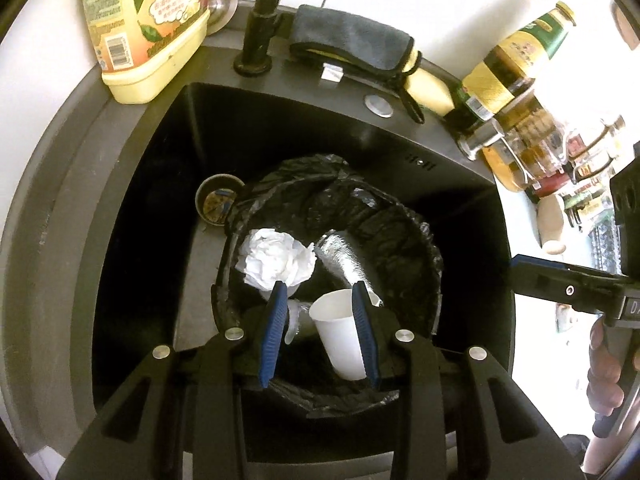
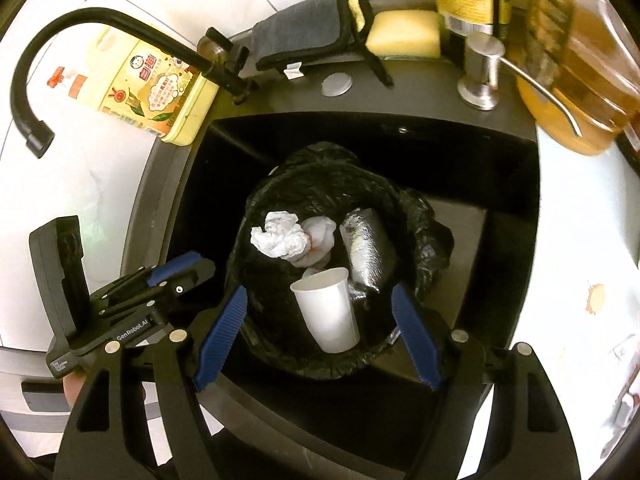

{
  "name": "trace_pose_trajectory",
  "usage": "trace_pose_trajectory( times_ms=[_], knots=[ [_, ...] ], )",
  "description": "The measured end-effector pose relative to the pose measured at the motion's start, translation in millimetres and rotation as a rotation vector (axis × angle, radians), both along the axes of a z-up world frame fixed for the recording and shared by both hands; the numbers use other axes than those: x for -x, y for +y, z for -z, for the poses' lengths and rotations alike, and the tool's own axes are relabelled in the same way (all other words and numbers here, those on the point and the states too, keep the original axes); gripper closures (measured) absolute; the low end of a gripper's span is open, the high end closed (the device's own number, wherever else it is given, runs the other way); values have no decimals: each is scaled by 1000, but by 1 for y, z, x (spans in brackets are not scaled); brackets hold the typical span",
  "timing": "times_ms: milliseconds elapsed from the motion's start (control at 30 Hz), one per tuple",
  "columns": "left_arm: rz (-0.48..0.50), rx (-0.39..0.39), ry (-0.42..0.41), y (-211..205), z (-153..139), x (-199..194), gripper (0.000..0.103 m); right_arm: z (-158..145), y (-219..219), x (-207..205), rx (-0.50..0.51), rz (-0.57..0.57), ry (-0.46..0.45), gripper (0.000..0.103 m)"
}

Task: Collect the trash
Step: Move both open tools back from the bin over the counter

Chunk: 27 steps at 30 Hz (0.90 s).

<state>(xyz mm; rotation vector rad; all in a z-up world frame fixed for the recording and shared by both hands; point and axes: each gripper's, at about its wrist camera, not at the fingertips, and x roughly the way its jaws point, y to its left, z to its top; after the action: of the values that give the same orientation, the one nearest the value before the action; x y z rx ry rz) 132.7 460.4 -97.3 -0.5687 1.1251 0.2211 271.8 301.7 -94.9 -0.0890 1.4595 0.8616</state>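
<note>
- The small round bin lined with a crinkled black plastic bag [image 2: 424,236] stands inside the black rectangular sink basin [image 2: 512,184], towards its rear left corner beside the round drain strainer [image 1: 216,204].
- The white paper cup [image 2: 328,312] lies in the bin against its near rim, tilted, with its open mouth towards the sink's back edge and its base towards the cameras; its long axis runs roughly along the line the tongs point.
- Behind the cup lie a crumpled white paper tissue [image 2: 280,236] on the left and a crumpled silver foil wrapper [image 2: 366,252] on the right.
- The left tongs [image 1: 320,300] hang straight over the cup, blue ribbed fingers [image 1: 276,332] partly spread. The cup shows in the gap and close to the right-hand finger, but whether it is touched I cannot tell; it looks released, as I judge it.
- The right tongs [image 2: 320,312] are spread wide above the same bin, nothing between the pads, which straddle its rim without touching.
- Both tongs point steeply down; the left sits nearer the cup.
- The cup looks clean, light, thin-walled, slightly oval at the mouth, and easily crushed.
- Judged from the bin's contents, collecting is well along; no loose trash shows on the sink's back edge among the yellow detergent bottle [image 2: 160,96], grey cloth [image 2: 304,28] and yellow sponge [image 2: 404,36].
</note>
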Motion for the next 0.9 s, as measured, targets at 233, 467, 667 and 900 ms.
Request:
trace_pose_trajectory(
  times_ms=[233,467,667,900],
  knots=[
    [23,-9,-15,-17,-10,8,63,-11,-31,12,-4,45,-30,28],
    [68,-23,-15,-40,-17,9,61,-10,-71,21,0,96,-30,28],
    [99,-10,0,-63,-14,5,61,1,-100,34,25,79,-28,28],
    [128,11,22,-94,-3,-5,51,8,-138,47,42,53,-33,28]
  ],
)
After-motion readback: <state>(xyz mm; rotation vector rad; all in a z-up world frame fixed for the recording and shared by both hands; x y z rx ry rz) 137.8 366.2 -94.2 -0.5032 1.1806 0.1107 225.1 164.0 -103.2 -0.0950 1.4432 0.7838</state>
